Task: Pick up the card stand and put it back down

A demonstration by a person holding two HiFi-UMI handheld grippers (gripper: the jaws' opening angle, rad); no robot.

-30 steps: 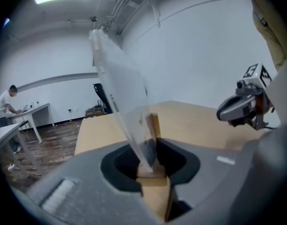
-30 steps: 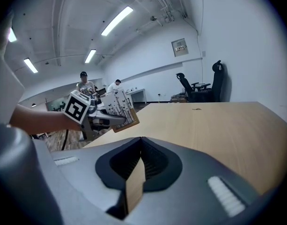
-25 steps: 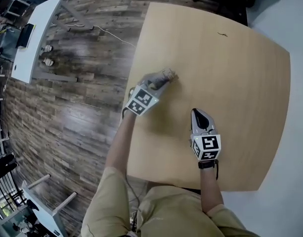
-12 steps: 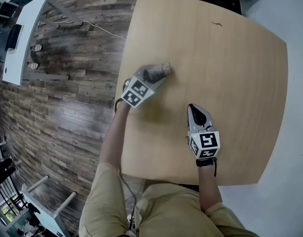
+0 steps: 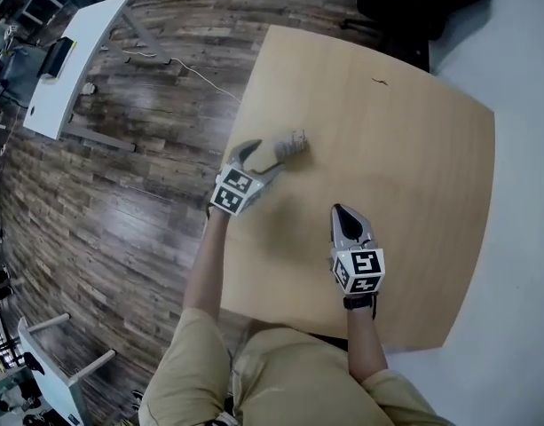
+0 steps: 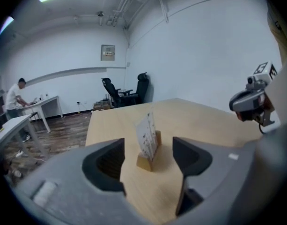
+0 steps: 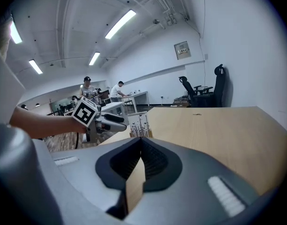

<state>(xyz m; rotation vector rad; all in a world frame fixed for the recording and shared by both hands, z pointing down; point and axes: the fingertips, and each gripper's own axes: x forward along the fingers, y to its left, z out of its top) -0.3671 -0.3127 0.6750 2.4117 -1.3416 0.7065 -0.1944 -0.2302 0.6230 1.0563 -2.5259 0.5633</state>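
Wooden table (image 5: 413,149), card stand (image 6: 148,142) upright (print unreadable)

Card stand (image 7: 139,123) base mostly hidden behind rt gripper (image 7: 141,144); print too sm. to read.

We see a pale wooden worktop (image 5: 413,185) standing on a dark plank floor (image 5: 130,202). Near its edge at ten o'clock the card stand (image 5: 294,142) rests upright on the wood. A dark speck (image 5: 379,82) lies toward twelve o'clock.
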